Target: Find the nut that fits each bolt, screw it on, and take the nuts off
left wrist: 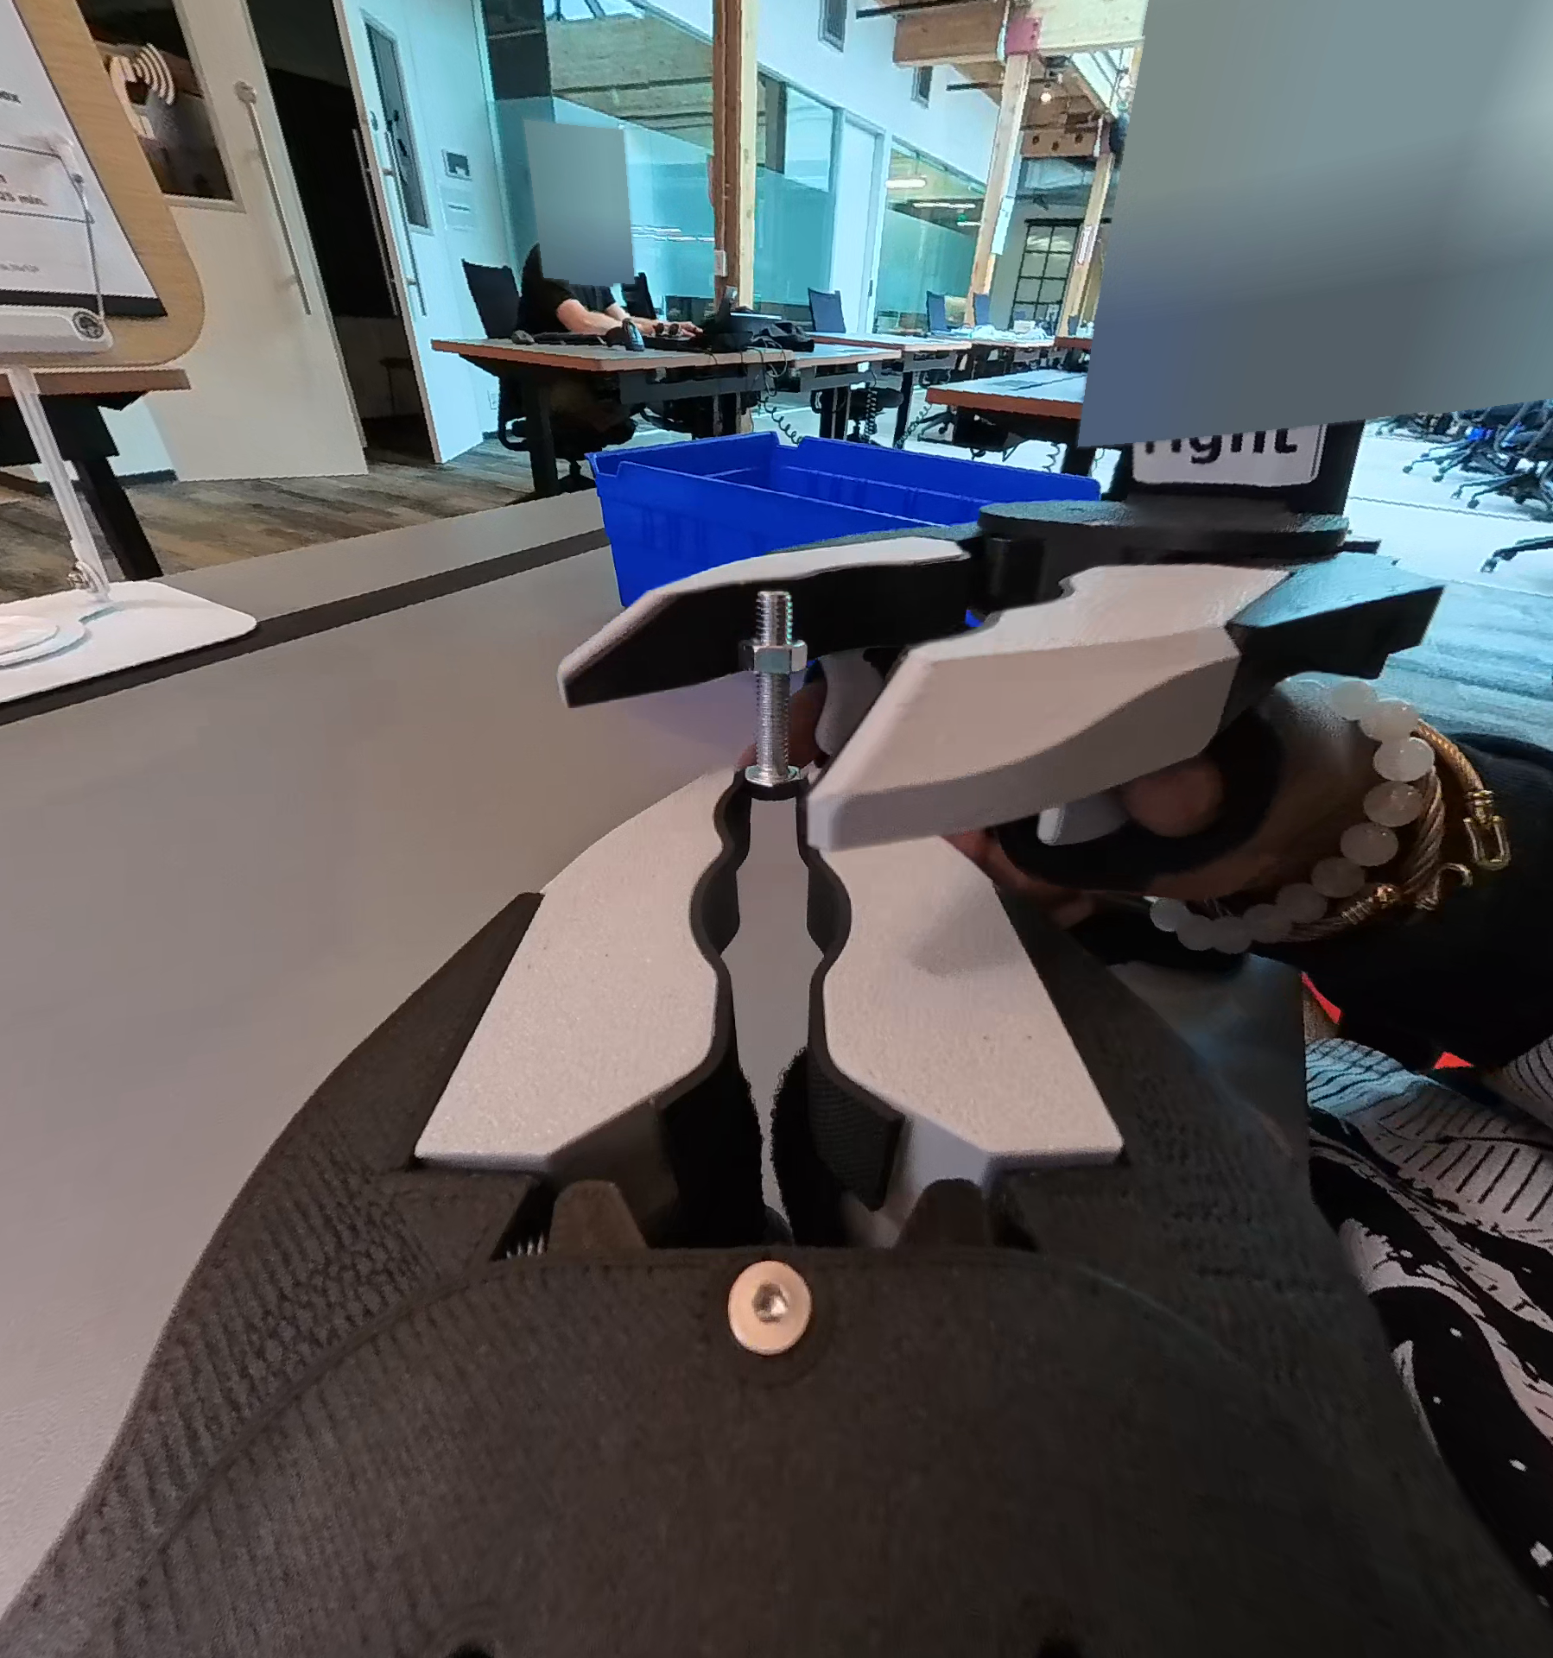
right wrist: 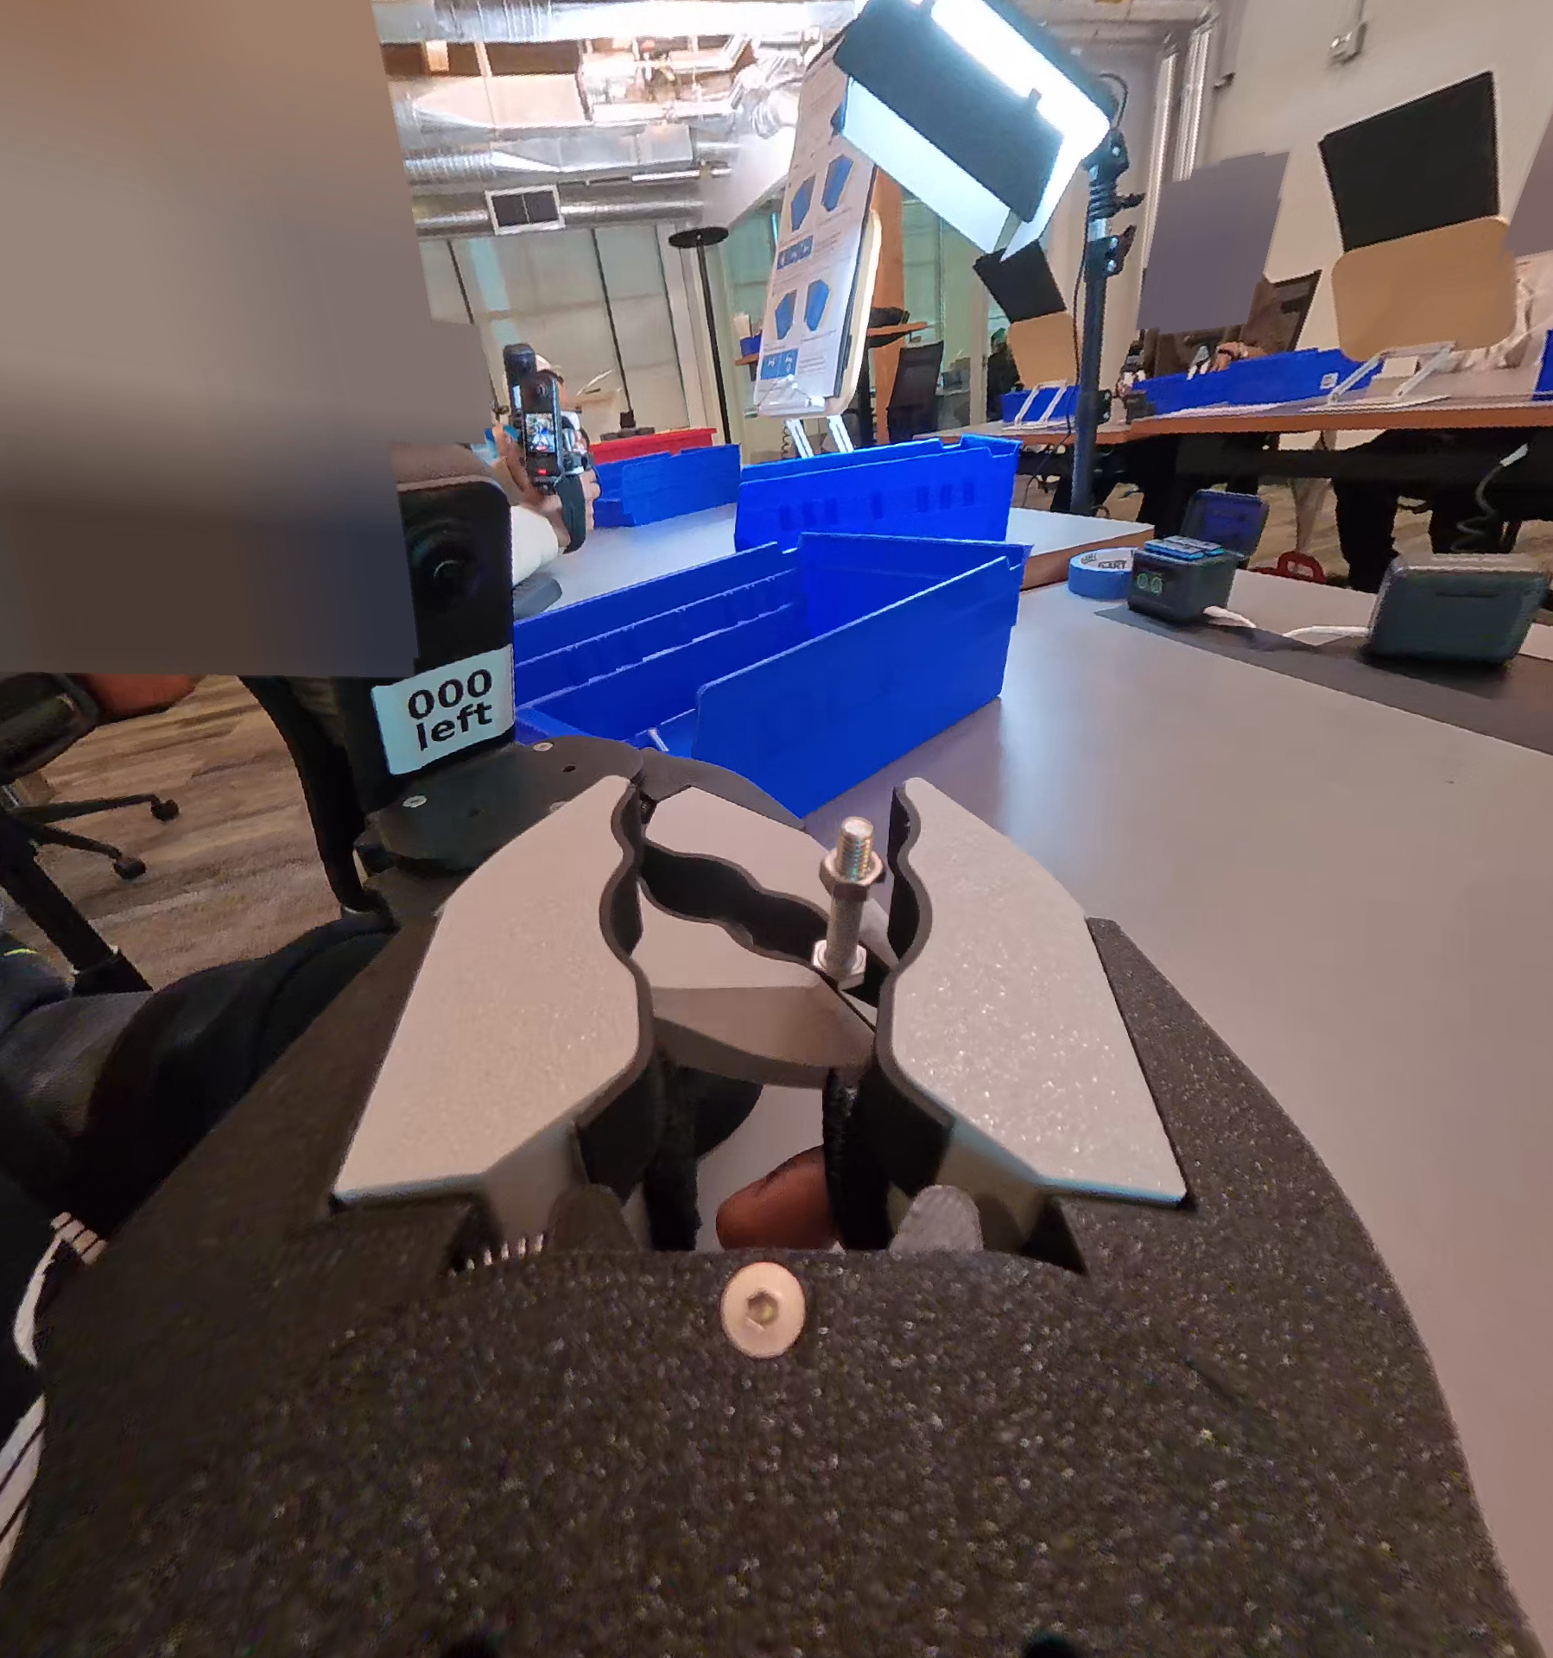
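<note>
Right hand-held gripper (right wrist: 768,884) wide apart around upright bolt (right wrist: 845,906).

The bolt (left wrist: 771,695) is bright silver, and so is the nut (left wrist: 775,658) on it. The left gripper (left wrist: 768,794) has pale grey finger plates edged in black on a black textured body, and the right gripper (right wrist: 768,875) shows the same 2 colours. The bin (right wrist: 854,682) on the far side is vivid blue. The table (left wrist: 261,807) is matt grey with a dark strip across its far part. At the right, a bracelet (left wrist: 1374,807) of milky white beads sits beside a gold one. The sleeve (left wrist: 1473,1211) is black with white stripes and speckles.
</note>
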A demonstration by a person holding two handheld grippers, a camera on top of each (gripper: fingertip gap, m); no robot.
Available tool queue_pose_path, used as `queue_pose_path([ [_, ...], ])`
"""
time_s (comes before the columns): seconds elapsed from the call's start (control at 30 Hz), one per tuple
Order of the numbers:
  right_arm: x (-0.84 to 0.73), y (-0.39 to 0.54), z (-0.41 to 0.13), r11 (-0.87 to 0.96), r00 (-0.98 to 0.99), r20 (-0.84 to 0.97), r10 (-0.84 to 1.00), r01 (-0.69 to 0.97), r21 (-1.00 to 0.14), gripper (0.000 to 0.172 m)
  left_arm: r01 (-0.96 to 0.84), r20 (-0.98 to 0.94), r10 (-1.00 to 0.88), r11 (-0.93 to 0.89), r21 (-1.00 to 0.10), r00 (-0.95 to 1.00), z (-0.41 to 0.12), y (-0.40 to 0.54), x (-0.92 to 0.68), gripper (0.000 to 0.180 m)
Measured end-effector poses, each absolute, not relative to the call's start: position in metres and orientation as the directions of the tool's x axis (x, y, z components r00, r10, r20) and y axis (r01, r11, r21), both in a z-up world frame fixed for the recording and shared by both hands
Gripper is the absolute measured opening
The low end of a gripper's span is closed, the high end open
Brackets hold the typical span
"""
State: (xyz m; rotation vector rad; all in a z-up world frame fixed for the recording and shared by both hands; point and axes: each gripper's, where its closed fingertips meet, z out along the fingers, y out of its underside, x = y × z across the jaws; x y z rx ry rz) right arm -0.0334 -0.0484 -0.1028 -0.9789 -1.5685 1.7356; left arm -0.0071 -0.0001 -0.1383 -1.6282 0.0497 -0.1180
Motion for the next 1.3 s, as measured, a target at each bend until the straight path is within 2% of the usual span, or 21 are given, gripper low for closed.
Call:
queue_pose_path([
  [0.4, -0.017, -0.037, -0.102, -0.139, -0.521, -0.133, 0.843, 0.027, -0.990, 0.044, 0.067, 0.071, -0.087, -0.044, -0.997, 0.994, -0.136, -0.001, -0.012, 0.010],
  [0.6, -0.002, -0.025, -0.100, -0.162, -0.498, -0.138, 0.856, -0.004, -0.987, 0.025, 0.067, 0.071, -0.090, -0.049, -0.997, 0.993, -0.137, -0.001, -0.011, 0.010],
  [0.67, -0.004, -0.019, -0.101, -0.172, -0.478, -0.146, 0.866, -0.010, -0.985, 0.025, 0.064, 0.068, -0.091, -0.050, -0.997, 0.994, -0.137, -0.001, -0.011, 0.010],
  [0.8, -0.016, -0.023, -0.099, -0.207, -0.493, -0.181, 0.851, 0.002, -0.978, 0.047, 0.056, 0.061, -0.095, -0.054, -0.997, 0.994, -0.137, 0.000, -0.010, 0.010],
  [0.9, -0.026, -0.033, -0.099, -0.182, -0.513, -0.163, 0.843, 0.013, -0.983, 0.056, 0.050, 0.055, -0.096, -0.059, -0.997, 0.994, -0.138, 0.000, -0.009, 0.010],
  [1.3, -0.018, -0.035, -0.102, -0.145, -0.516, -0.141, 0.845, 0.033, -0.989, 0.044, 0.059, 0.064, -0.078, -0.059, -0.997, 0.995, -0.138, 0.000, -0.012, 0.010],
])
